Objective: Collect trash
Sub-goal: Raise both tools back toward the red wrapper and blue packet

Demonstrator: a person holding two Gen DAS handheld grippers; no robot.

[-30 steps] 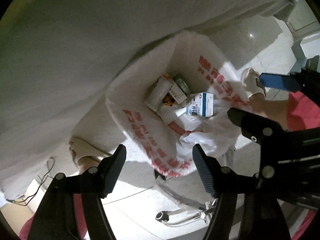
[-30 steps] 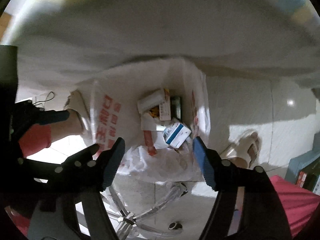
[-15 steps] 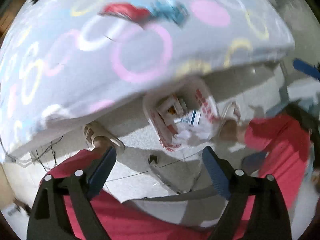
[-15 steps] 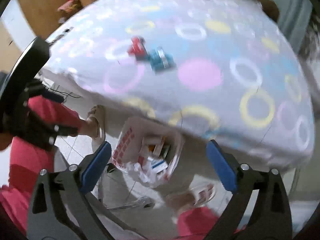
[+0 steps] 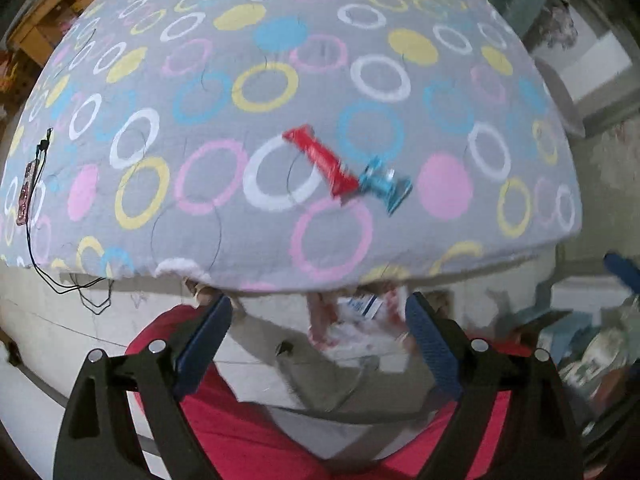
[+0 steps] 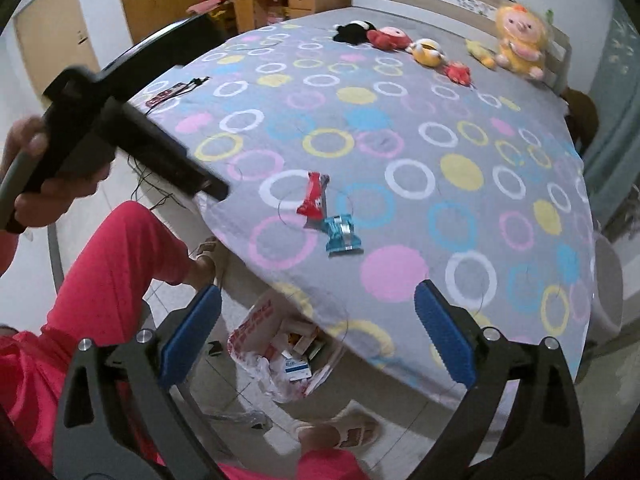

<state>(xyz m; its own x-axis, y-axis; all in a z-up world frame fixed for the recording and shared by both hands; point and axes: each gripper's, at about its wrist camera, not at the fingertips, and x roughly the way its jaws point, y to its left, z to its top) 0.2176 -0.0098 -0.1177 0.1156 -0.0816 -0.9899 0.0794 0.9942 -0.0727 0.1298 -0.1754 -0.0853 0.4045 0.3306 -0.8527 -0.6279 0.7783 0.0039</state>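
Left tool (image 5: 318,336): wide open, holds nothing.
Right tool (image 6: 318,332): wide open, holds nothing.
Trash: red wrapper (image 6: 313,199) and blue wrapper (image 6: 342,235) lie touching on the bed (image 6: 460,184), near its edge.
Bag (image 6: 276,354): on the floor below that edge.
Tip: I think go low, pinch one flat wrapper, miss the sheet.

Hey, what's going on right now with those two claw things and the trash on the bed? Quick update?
Left gripper open, empty. Right gripper open, empty. Red wrapper and blue wrapper lie touching on the bedspread. Nothing blocking them.
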